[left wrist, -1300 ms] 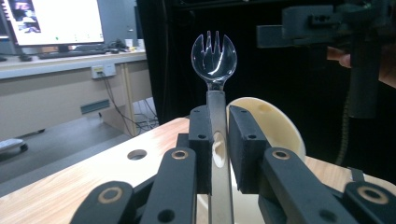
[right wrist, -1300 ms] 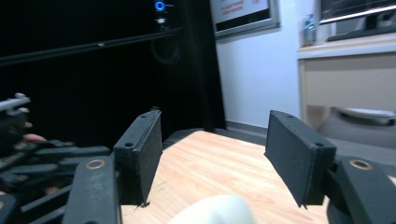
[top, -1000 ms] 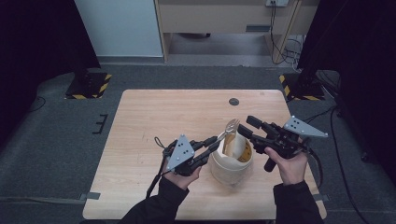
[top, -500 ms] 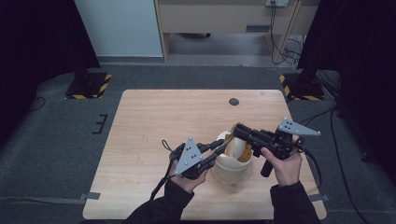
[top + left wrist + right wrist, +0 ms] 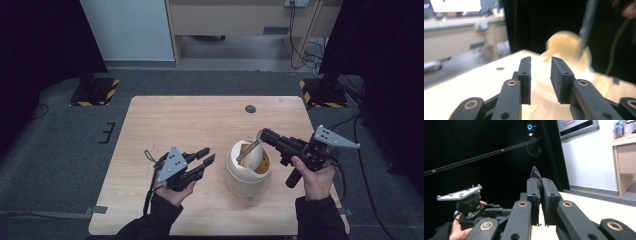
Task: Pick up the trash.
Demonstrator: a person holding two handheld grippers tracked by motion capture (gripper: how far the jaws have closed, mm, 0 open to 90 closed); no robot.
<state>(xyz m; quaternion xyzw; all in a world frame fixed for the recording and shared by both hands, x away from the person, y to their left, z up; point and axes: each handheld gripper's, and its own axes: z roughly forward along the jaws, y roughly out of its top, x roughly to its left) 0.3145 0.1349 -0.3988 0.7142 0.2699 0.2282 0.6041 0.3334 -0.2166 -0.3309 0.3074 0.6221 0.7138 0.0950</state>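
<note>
A cream round pot (image 5: 247,175) stands on the wooden table (image 5: 170,120), right of centre, with something tan inside. A thin metal utensil (image 5: 248,149) leans out of the pot. My right gripper (image 5: 264,134) is shut on its upper end, and the dark thin tip of the utensil (image 5: 534,173) pokes out above the pressed jaws of the right gripper (image 5: 540,180). My left gripper (image 5: 209,155) sits left of the pot, apart from it. The jaws of the left gripper (image 5: 541,60) have just been opening and stand slightly apart with nothing between them. The pot (image 5: 566,45) is blurred ahead.
A small dark disc (image 5: 250,108) lies near the table's far edge. Yellow-black striped bases (image 5: 95,92) stand on the floor beyond the far corners. A wooden desk (image 5: 240,17) is at the back. Bare tabletop spreads across the left half.
My left gripper has drawn back leftward from the pot's side and its jaws have parted a little. My right gripper's jaws have closed on the utensil's end.
</note>
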